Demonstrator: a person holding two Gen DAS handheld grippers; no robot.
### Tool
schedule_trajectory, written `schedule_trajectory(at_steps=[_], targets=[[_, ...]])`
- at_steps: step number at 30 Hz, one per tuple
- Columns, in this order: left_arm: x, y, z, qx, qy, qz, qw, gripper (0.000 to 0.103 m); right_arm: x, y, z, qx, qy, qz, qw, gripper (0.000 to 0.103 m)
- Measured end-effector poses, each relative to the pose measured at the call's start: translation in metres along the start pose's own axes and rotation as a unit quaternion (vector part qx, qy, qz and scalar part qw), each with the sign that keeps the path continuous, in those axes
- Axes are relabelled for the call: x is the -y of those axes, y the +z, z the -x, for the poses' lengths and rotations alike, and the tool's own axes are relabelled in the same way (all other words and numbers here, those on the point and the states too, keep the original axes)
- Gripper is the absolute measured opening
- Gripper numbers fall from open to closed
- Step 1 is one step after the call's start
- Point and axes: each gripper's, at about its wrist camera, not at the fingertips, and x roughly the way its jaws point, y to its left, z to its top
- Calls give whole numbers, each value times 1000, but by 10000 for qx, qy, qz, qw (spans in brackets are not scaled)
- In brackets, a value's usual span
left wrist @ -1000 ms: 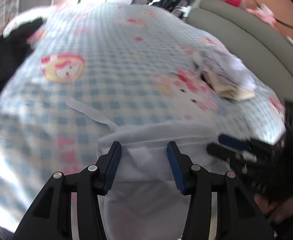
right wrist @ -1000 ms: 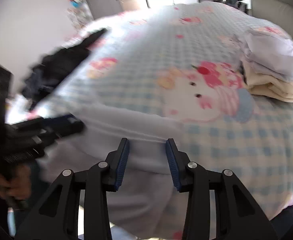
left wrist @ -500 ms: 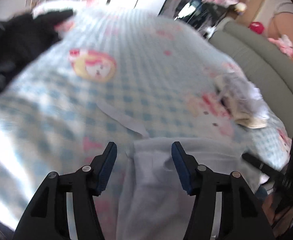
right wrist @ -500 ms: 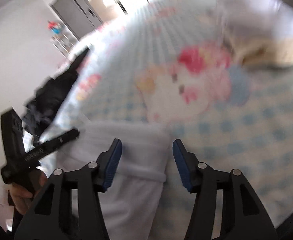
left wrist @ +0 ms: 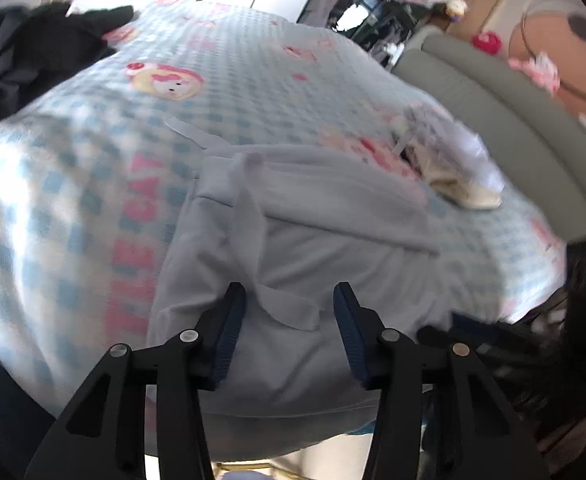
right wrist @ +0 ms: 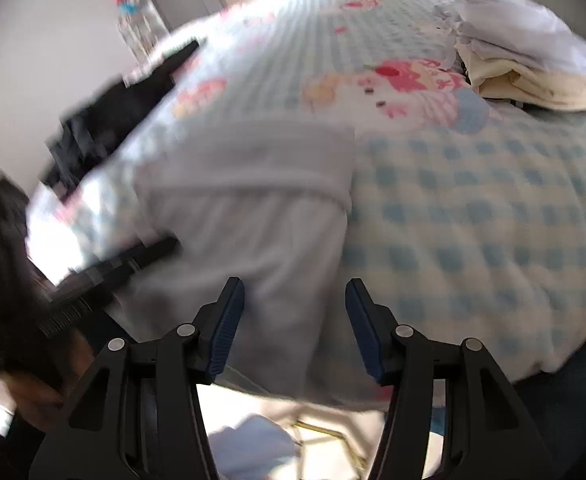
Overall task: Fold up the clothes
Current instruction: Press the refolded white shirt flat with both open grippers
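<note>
A pale grey garment (left wrist: 301,232) with a waistband and loose drawstrings lies on the near part of the blue checked bed cover (left wrist: 93,184) and hangs over the front edge. It also shows in the right wrist view (right wrist: 253,200). My left gripper (left wrist: 289,328) is open and empty, just above the garment's near part. My right gripper (right wrist: 295,320) is open and empty above the garment's right edge. The other gripper (right wrist: 133,256) shows blurred at the left in the right wrist view.
A stack of folded white and cream clothes (right wrist: 525,64) sits on the bed's far right, also in the left wrist view (left wrist: 453,160). Dark clothes (left wrist: 41,52) lie at the far left. A grey padded headboard (left wrist: 513,120) bounds the right side.
Both grippers have let go of the garment's waistband, opened and pulled back toward the bed's front edge. The garment now lies spread on the bed.
</note>
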Motion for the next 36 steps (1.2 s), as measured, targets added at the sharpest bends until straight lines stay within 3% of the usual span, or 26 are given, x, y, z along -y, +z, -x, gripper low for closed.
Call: schedule_trajectory(at_steps=[2,3,6,8,10,13,15,18,22,24,27,30,36], targets=[[-7,1,5,65,291,52,9995,46,-1,-2,3,33,-336,123,9994,55],[-11,1,8,54,211,146,9997,46,0,-2,5,65,-495,136,9987,55],[-4,-4,21,88,-195,109,9997,49,7,-5,14,189,-453,40,9988,55],[9,-11,25,34,-256,-174,9995,52,8,-7,20,263,-295,-6,9992,55],[17,-20,21,-116,-203,-345,9991,53,0,-11,20,238,-33,85,9997,55],[16,-23,1,-482,187,-468,9976,53,-13,-17,3,-3,-112,331,9994,55],[5,-20,-4,-574,210,-258,9978,48,-13,-21,-8,-174,-216,338,9990,55],[-8,-16,4,-391,278,-30,9988,47,1,-24,-11,-326,-234,91,9992,55],[-16,-15,13,-234,405,144,9988,47,13,-25,4,-173,-426,-26,9989,57],[-16,-18,21,-217,266,250,9991,49,17,-27,9,-135,-521,-69,9985,57],[-14,-26,21,-369,-56,292,9989,52,15,-28,14,-97,-424,-40,9990,57],[-8,-30,8,-628,200,135,9977,52,7,-26,11,-115,-108,108,9998,57],[-20,-30,4,-661,175,427,9967,52,1,-34,-10,-411,-492,290,9975,57]])
